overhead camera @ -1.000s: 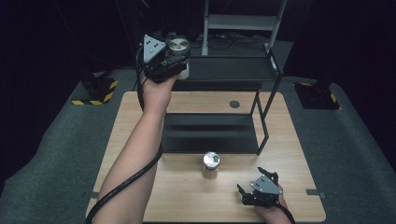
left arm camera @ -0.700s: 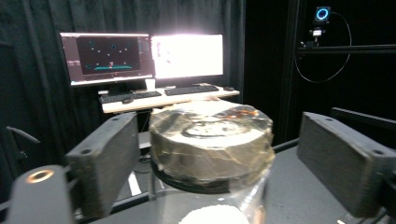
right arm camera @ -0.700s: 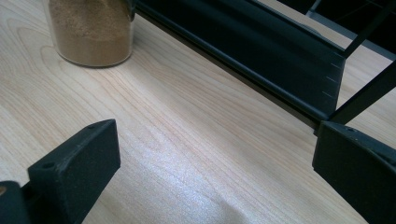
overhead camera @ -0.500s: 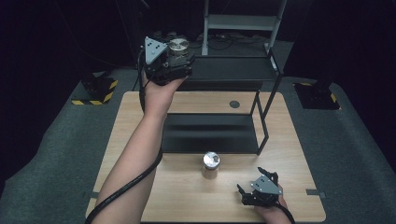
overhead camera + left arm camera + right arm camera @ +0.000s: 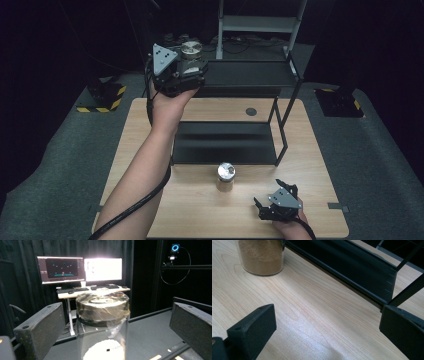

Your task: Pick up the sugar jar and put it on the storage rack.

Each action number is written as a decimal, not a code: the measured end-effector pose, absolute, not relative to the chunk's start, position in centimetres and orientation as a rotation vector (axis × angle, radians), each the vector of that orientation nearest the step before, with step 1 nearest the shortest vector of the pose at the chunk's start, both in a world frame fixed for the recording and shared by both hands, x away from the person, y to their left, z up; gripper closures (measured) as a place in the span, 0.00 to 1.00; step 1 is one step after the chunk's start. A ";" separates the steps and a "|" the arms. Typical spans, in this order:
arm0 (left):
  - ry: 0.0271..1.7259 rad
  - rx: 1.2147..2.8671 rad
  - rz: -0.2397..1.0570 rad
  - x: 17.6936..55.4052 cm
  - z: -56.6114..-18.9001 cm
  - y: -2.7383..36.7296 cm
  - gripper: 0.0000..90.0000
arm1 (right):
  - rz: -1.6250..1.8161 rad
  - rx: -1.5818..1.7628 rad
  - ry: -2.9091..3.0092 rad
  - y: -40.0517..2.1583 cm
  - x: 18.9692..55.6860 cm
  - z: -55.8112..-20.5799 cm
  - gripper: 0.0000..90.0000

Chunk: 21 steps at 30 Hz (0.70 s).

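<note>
Now — L hand-held gripper (image 5: 192, 67) jaws just opened | jar (image 5: 102, 322) between, untouched

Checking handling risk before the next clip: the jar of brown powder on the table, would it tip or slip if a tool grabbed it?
The jar looks stiff, clear-walled and breakable, so a fall could crack it. It stands upright on a flat base on the table and is taller than wide, so a high push might tip it. On its side it would probably roll. Smooth walls could slip.

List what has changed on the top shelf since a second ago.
The left gripper has just opened its jaws and let go of the jar with white contents, which stands on the top shelf between the parted jaws. The right gripper and the brown-powder jar on the table stayed put.
</note>
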<state>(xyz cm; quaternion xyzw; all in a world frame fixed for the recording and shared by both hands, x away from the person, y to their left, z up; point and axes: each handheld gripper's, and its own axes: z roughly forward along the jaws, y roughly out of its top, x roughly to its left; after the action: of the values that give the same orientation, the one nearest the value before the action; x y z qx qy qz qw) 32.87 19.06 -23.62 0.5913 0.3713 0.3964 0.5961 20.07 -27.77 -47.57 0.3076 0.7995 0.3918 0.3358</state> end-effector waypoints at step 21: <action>0.841 1.390 0.955 27.1 -25.6 20.8 0.01 | 1.009 0.791 2.089 -27.6 20.0 -47.5 0.00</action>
<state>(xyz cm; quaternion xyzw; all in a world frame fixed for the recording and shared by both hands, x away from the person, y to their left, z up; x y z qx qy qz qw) 27.13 20.76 -25.58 0.5965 0.3609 0.4099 0.5881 20.02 -27.59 -47.55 0.3039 0.8020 0.3872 0.3385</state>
